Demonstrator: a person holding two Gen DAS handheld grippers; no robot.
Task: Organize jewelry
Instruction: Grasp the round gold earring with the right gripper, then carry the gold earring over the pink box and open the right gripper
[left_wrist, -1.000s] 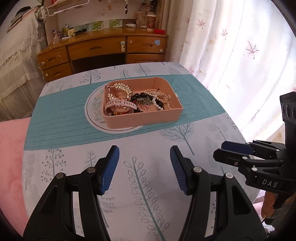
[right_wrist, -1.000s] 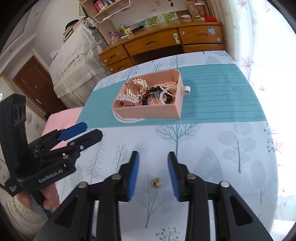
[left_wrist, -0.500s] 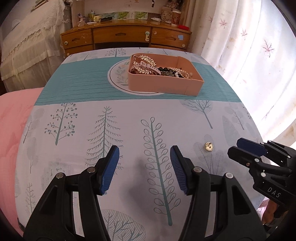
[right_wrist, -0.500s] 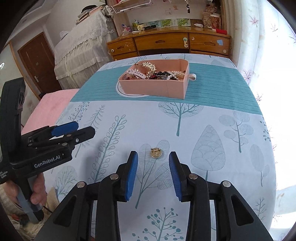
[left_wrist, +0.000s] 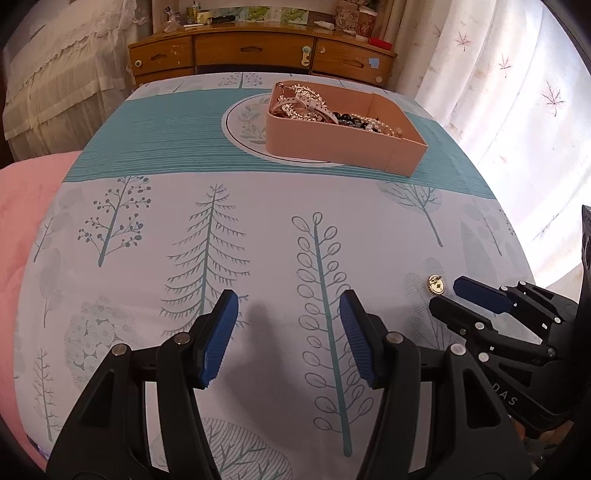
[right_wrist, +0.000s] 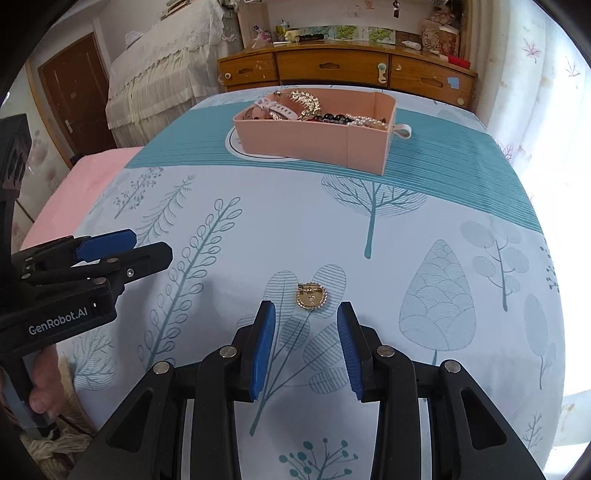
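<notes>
Your right gripper (right_wrist: 306, 345) hangs released, its jaws spread, just short of the brooch (right_wrist: 311, 296), which lies flat on the cloth (right_wrist: 424, 236) well apart from the box (right_wrist: 310, 142). Your left gripper (left_wrist: 288, 336) is released too, holding nothing. You look set to pick: ease forward, straddle the brooch, pinch low.

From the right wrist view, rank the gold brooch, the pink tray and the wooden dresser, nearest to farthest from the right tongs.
1. Gold brooch: on the tablecloth just ahead of the open right tongs, not yet between the pads.
2. Pink tray: mid-table on the teal stripe, holding jewelry.
3. Wooden dresser: beyond the table's far edge, against the wall.
</notes>
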